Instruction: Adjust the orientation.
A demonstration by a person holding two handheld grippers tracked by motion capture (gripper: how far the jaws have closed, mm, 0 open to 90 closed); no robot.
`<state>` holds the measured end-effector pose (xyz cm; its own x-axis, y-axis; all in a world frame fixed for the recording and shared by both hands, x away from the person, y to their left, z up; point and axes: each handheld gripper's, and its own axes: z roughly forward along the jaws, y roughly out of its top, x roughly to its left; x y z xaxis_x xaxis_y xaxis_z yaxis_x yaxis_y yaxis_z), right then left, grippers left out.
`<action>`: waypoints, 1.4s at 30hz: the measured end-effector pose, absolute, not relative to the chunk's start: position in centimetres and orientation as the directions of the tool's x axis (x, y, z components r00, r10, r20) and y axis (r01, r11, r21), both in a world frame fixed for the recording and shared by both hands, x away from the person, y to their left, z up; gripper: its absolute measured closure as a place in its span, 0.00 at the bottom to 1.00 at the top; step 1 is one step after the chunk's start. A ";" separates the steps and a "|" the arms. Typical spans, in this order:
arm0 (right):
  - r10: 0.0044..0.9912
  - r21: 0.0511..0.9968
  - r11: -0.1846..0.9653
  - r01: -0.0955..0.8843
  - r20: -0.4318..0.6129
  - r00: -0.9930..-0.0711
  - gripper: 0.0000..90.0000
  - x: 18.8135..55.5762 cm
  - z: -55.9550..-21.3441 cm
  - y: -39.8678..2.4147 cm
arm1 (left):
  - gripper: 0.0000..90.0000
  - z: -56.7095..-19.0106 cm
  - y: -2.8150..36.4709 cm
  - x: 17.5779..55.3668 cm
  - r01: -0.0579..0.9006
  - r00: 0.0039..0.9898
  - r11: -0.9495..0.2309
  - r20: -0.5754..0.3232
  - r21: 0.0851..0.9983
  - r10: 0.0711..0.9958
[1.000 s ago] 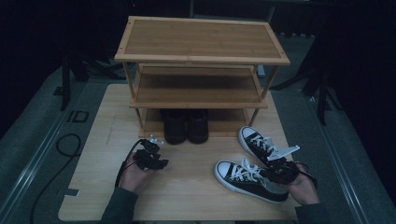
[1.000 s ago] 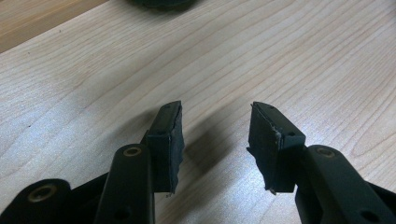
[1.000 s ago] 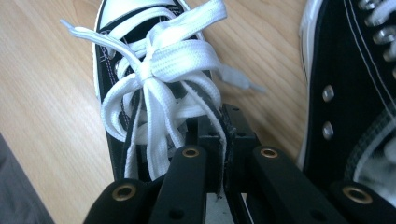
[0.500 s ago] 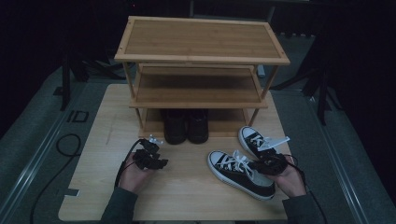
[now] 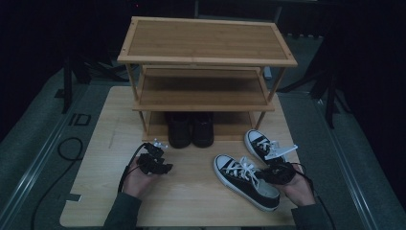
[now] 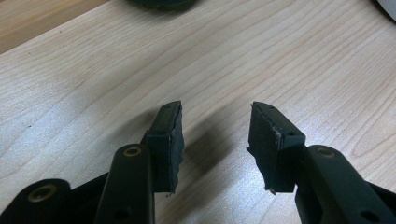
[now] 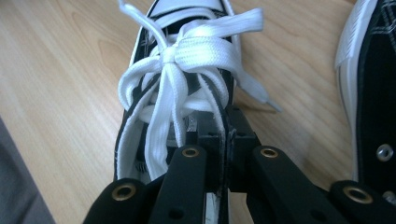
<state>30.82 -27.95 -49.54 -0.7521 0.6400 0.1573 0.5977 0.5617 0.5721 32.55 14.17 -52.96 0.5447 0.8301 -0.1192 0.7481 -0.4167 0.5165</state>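
Observation:
Two black-and-white sneakers lie on the wooden table at the right. My right gripper is shut on the side edge of the near sneaker, beside its white laces. In the right gripper view the jaws pinch the canvas rim of this sneaker, and the second sneaker lies at the right edge. That second sneaker rests farther back, toe toward the rack. My left gripper hovers open over bare wood, with nothing between its pads.
A three-shelf bamboo shoe rack stands at the table's far side. A pair of black shoes sits on its bottom shelf; the toe of one shows in the left gripper view. A cable trails off the table's left edge.
My right gripper has shifted a little to the left with the near sneaker in its grip. The left gripper has stayed put.

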 end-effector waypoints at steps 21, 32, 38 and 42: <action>0.616 0.599 0.568 0.564 0.146 -0.774 0.66 30.0 -47.1 -30.5 | 0.61 -53.1 14.2 32.7 0.751 0.543 -0.416 -0.122 0.513 0.831; 0.705 0.636 0.510 0.579 0.078 -0.705 0.63 30.2 -46.0 -32.4 | 0.61 -53.0 14.3 32.7 0.749 0.545 -0.418 -0.118 0.513 0.830; 0.743 0.638 0.497 0.588 0.037 -0.668 0.62 30.3 -45.8 -32.7 | 0.61 -53.0 14.3 32.7 0.750 0.541 -0.415 -0.118 0.516 0.832; 0.752 0.646 0.490 0.585 0.027 -0.659 0.61 30.4 -45.9 -33.0 | 0.61 -53.0 14.3 32.7 0.749 0.542 -0.416 -0.116 0.515 0.832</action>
<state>30.45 -32.95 -45.94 -0.6590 0.7517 0.0267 0.5855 0.4903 0.6456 32.68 14.34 -52.99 0.5422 0.8322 -0.1163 0.7491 -0.4160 0.5155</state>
